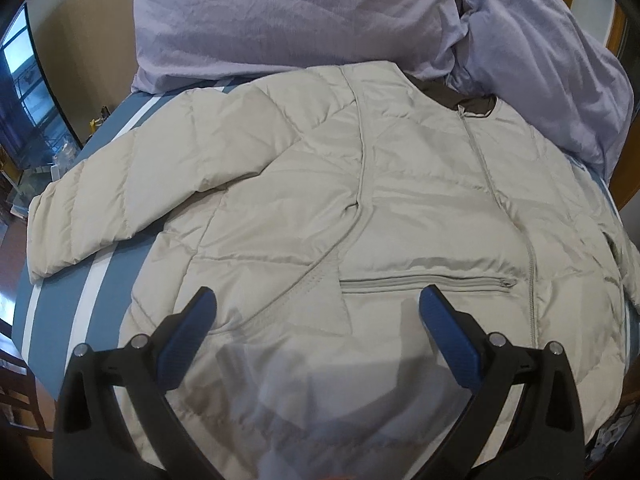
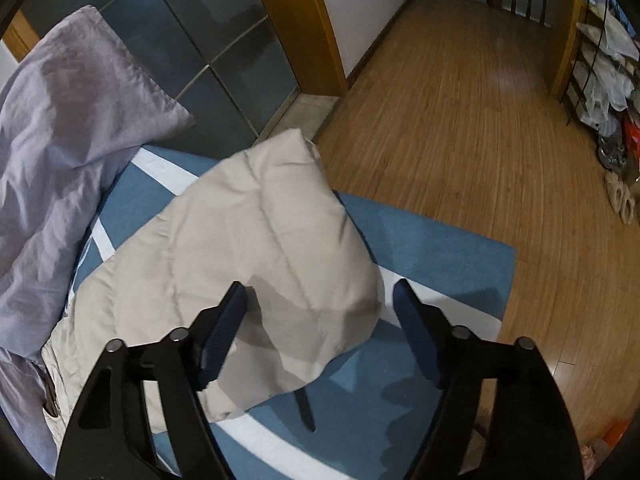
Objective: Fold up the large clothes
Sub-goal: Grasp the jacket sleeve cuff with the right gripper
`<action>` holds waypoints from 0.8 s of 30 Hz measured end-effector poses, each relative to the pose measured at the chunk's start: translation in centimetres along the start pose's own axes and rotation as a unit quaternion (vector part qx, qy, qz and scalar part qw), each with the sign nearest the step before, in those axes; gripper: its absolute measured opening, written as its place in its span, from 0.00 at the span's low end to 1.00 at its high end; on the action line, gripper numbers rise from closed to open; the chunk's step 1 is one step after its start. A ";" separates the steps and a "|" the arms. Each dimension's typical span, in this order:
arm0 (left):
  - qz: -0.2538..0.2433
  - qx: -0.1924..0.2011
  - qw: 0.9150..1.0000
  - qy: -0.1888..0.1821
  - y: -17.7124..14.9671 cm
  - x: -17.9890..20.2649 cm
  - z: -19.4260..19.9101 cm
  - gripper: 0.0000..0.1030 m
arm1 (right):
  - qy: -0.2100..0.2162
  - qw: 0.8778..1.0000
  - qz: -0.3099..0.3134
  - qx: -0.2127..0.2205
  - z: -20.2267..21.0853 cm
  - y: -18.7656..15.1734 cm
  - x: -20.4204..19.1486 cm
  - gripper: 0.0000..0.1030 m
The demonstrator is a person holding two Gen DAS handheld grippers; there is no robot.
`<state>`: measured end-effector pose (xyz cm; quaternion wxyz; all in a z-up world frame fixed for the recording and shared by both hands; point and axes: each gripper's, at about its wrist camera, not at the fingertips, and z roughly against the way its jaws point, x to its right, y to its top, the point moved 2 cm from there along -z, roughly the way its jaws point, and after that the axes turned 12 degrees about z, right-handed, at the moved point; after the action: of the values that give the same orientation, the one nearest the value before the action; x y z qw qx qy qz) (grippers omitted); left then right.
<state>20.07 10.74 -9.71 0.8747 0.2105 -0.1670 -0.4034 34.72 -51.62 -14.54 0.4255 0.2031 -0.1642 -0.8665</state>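
A pale beige puffer jacket [image 1: 360, 184] lies spread front-up on a blue bed cover with white stripes [image 1: 100, 296]; its zip runs down the middle and one sleeve [image 1: 92, 208] reaches out to the left. My left gripper [image 1: 318, 300] hovers open over the jacket's lower part, beside the pocket zip [image 1: 424, 282], with nothing pinched. In the right wrist view the other sleeve [image 2: 256, 248] lies across the bed corner. My right gripper [image 2: 320, 292] straddles its end, jaws apart; the right finger [image 2: 412, 320] stands clear of the fabric.
A lilac duvet [image 1: 320, 20] is heaped at the head of the bed, touching the jacket's collar. Past the bed corner lies wooden floor [image 2: 460, 120], with a glass-panelled door [image 2: 224, 48], a rack of bags [image 2: 604, 72] and slippers [image 2: 620, 196].
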 end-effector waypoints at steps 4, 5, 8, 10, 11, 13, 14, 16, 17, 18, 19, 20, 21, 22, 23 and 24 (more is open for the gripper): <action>-0.005 -0.003 1.000 0.001 0.0 0.3 -0.4 0.98 | 0.007 1.000 -0.004 -0.001 -0.2 -0.7 0.2 0.58; -0.005 -0.004 1.000 0.001 0.0 0.3 -0.4 0.98 | 0.006 1.000 0.002 0.001 -0.3 -0.7 0.0 0.55; -0.003 -0.007 1.000 -0.001 0.1 0.2 -0.6 0.98 | 0.020 1.000 0.012 0.001 -0.2 -0.8 -0.8 0.35; -0.002 -0.008 1.000 -0.003 0.1 0.2 -0.6 0.98 | 0.020 1.000 0.022 0.009 0.3 -0.7 -1.4 0.25; -0.002 -0.009 1.000 -0.006 0.1 0.1 -0.6 0.98 | 0.012 0.999 0.033 0.014 0.7 -0.6 -1.9 0.22; -0.001 -0.010 1.000 -0.014 0.2 0.0 -0.6 0.98 | -0.002 0.998 0.053 0.028 1.6 -0.4 -2.9 0.20; -0.001 -0.011 1.000 -0.018 0.2 0.0 -0.5 0.98 | -0.007 0.998 0.059 0.035 1.9 -0.2 -3.4 0.19; -0.001 -0.010 1.000 -0.024 0.2 -0.2 -0.4 0.98 | -0.013 0.995 0.086 0.058 3.2 0.3 -5.1 0.18; 0.000 -0.009 1.000 -0.028 0.3 -0.4 -0.3 0.98 | -0.012 0.992 0.102 0.069 3.9 0.4 -6.1 0.18; 0.001 -0.008 1.000 -0.029 0.3 -0.4 -0.3 0.98 | -0.008 0.990 0.119 0.079 4.6 0.6 -7.3 0.18; 0.004 -0.007 1.000 -0.030 0.3 -0.6 -0.2 0.98 | -0.002 0.988 0.131 0.086 5.1 0.6 -8.2 0.18; 0.006 -0.005 0.999 -0.031 0.4 -0.8 -0.1 0.98 | 0.006 0.985 0.145 0.092 5.6 0.6 -9.3 0.18; 0.007 -0.003 0.999 -0.032 0.4 -0.9 0.0 0.98 | 0.015 0.982 0.159 0.097 6.1 0.5 -10.6 0.18; 0.009 -0.001 0.999 -0.033 0.5 -1.0 0.1 0.98 | 0.030 0.978 0.178 0.100 6.7 0.2 -12.6 0.18; 0.013 0.002 0.999 -0.035 0.5 -1.2 0.2 0.98 | 0.041 0.975 0.193 0.101 7.0 -0.1 -14.2 0.18; 0.017 0.004 0.999 -0.038 0.6 -1.4 0.4 0.98 | 0.053 0.971 0.209 0.101 7.3 -0.6 -16.0 0.18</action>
<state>19.39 12.10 -9.27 0.8733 0.1958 -0.2057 -0.3958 39.59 -37.61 -5.14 0.5829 0.2521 -0.2666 -0.7249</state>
